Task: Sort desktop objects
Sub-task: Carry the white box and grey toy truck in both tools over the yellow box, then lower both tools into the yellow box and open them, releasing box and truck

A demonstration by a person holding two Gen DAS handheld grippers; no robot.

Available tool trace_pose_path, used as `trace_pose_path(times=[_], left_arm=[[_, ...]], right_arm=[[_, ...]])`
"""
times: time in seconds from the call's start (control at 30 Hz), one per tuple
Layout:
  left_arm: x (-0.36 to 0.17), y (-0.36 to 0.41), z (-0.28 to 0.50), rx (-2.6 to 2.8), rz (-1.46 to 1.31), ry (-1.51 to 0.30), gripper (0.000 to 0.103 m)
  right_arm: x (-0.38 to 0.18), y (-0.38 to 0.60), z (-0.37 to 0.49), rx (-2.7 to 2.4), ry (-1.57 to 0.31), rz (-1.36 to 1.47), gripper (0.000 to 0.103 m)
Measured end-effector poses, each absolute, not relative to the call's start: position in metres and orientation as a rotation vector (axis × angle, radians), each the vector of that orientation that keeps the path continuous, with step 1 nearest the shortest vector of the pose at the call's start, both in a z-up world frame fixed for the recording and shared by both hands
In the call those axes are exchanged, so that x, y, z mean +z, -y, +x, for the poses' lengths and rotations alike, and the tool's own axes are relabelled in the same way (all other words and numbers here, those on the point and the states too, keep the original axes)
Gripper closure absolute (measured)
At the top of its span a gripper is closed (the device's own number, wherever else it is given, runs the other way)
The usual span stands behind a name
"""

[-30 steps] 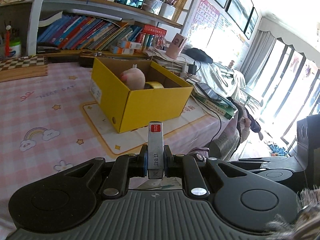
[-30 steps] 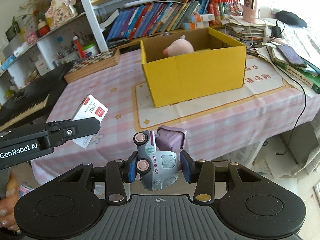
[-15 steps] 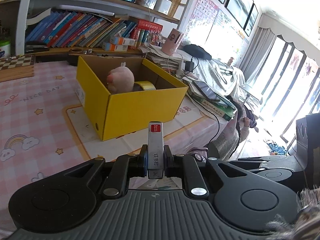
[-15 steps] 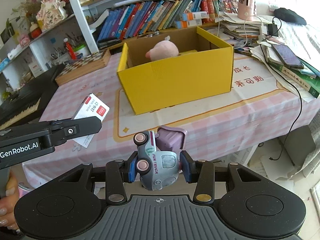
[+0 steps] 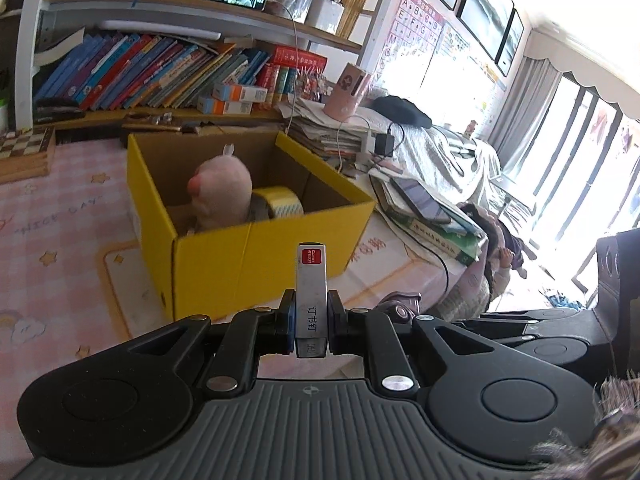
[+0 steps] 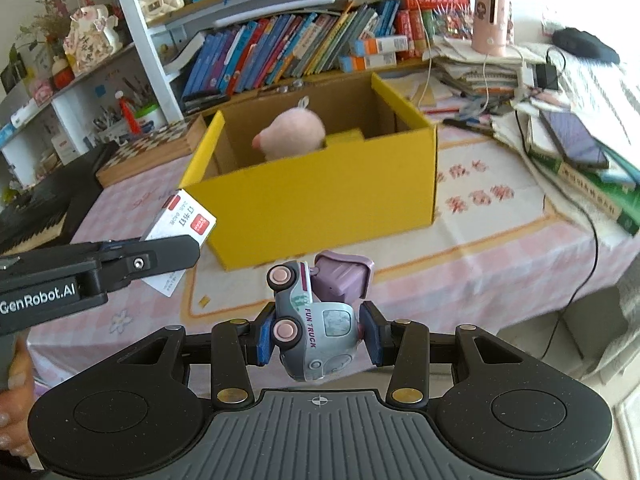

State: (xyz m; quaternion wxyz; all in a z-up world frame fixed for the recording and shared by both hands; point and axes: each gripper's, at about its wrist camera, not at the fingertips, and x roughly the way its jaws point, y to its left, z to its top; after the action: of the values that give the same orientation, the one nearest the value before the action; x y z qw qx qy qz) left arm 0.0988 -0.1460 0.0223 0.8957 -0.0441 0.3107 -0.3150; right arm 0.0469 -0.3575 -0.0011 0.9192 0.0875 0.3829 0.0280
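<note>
Left wrist view: the left tongs (image 5: 312, 322) are closed on a slim staple box (image 5: 311, 300), held on edge with its long axis running forward along the fingers, its red label end pointing at the near wall of the yellow carton (image 5: 256, 256). The carton stands ahead and slightly left of the tongs on the pink checked surface (image 5: 60, 240); its open top already shows a pink plush toy (image 5: 222, 190) and a roll of tape (image 5: 282, 202). Right wrist view: the right tongs (image 6: 318, 338) grip a grey toy truck (image 6: 316, 320) by its sides, nose down, its purple skip raised toward the carton (image 6: 320, 204), which lies straight ahead. The staple box (image 6: 180, 232) and the left tongs (image 6: 160, 256) appear at left, close to the carton's near left corner, so the left hand seems the nearer of the two. Judged from this, both loads must rise over the near wall before release; neither is above the opening yet. Compared with the earlier frames, the carton fills more of both views and its interior shows more fully: both hands have advanced toward it, grips unchanged, and in the left view the carton has shifted toward the centre.
</note>
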Motion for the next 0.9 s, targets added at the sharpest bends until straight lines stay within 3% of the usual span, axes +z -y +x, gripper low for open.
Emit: trace_pose_path(times=[0.53, 0.9], left_arm=[[0.059, 0.185, 0.164, -0.476, -0.041, -0.480, 0.090], [0.014, 0.210, 0.228, -0.374, 0.092, -0.623, 0.090]], right_arm=[[0.044, 0.400, 0.135, 0.191, -0.594, 0.111, 0.060], [0.041, 0.400, 0.196, 0.284, -0.584, 0.099, 0.060]])
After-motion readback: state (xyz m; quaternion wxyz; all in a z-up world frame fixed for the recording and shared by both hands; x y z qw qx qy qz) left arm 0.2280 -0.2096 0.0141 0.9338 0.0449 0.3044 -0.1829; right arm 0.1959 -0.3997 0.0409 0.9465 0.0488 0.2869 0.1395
